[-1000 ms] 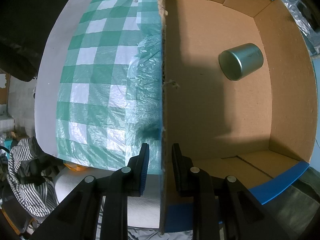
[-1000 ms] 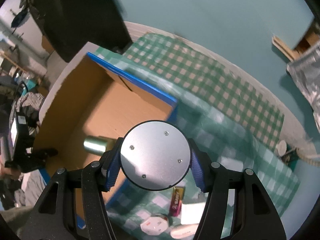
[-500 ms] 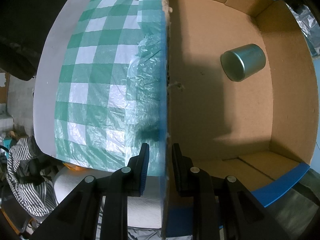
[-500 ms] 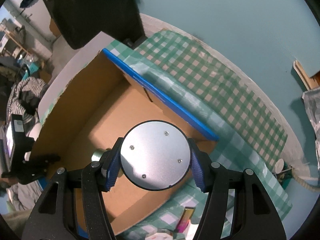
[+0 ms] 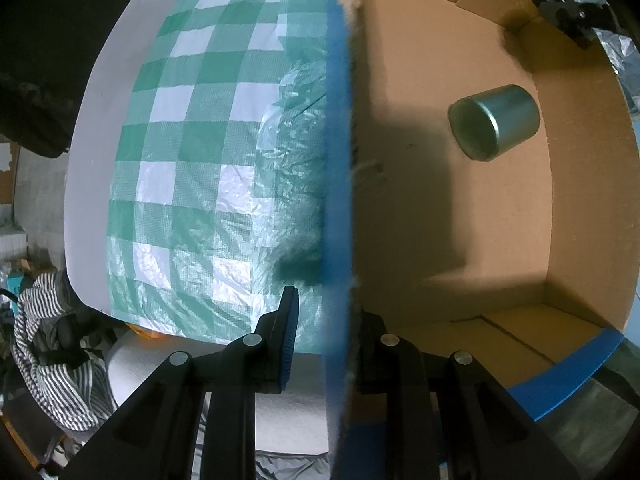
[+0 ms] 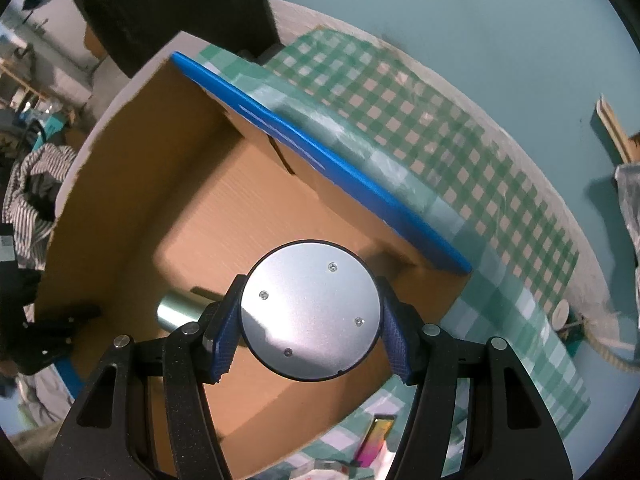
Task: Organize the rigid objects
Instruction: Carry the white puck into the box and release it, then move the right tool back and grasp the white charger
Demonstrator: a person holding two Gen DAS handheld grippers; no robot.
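My right gripper [image 6: 310, 334] is shut on a round silver metal can [image 6: 310, 312] and holds it above the open cardboard box [image 6: 132, 168]. A second metal can lies on its side on the box floor [image 5: 494, 122]; part of it also shows in the right wrist view [image 6: 176, 312]. My left gripper [image 5: 329, 340] is shut on the box's left wall [image 5: 340, 160], one finger outside and one inside. The right gripper's tip shows at the box's far corner in the left wrist view [image 5: 572, 16].
The box has blue outer edges [image 6: 320, 164] and sits on a green and white checked tablecloth [image 5: 200, 140]. A battery [image 6: 376, 444] and small items lie on the cloth near the box. Striped clothing [image 5: 48, 352] lies beyond the table edge.
My right gripper has carried the can from beside the box to above its inside. The left gripper keeps its hold on the box wall.
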